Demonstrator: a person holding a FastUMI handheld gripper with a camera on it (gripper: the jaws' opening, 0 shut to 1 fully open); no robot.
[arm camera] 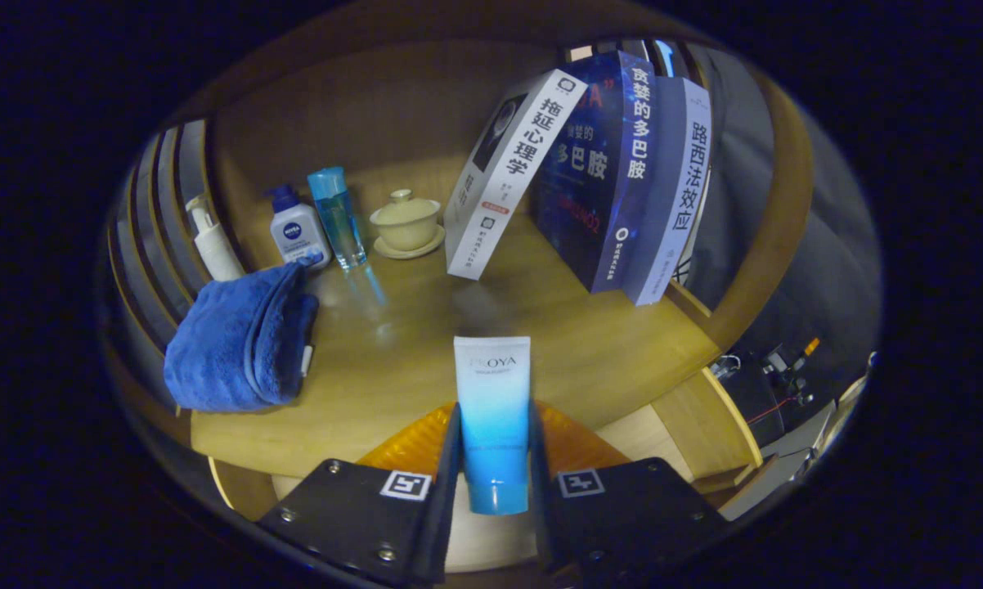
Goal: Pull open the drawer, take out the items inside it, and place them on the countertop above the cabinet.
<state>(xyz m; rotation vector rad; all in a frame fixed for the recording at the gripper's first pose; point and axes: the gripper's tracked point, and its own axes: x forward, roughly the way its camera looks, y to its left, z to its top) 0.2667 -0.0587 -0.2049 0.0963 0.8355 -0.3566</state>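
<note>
1. The gripper (pixel 494 483) is clamped on a white-to-blue tube (pixel 492 421); both fingers press its flanks, so the gap between them is just the tube's width.
2. The tube stands upright between the fingers with its cap end down; its upper, flat end rises above the fingertips in front of the wooden countertop (pixel 426 352).
3. Faint grey lettering near the tube's top appears to read "PROYA"; a smaller line under it is too small to read.
4. Each finger block carries a square black-and-white marker (pixel 405 484) on top.
5. At 10 o'clock from the tube a folded blue towel (pixel 242 339) lies on the countertop.
6. Beyond the towel, at 11 o'clock, stand a white pump bottle (pixel 213 241), a white bottle with a blue pump (pixel 298 231) marked "NIVEA", and a clear blue bottle (pixel 338 217).
7. At 12 o'clock a pale lidded cup (pixel 406 222) sits on a saucer.
8. At 1 o'clock three books (pixel 598 180) lean together, their spines in Chinese: "拖延心理学", "贪婪的多巴胺", "路西法效应".
</note>
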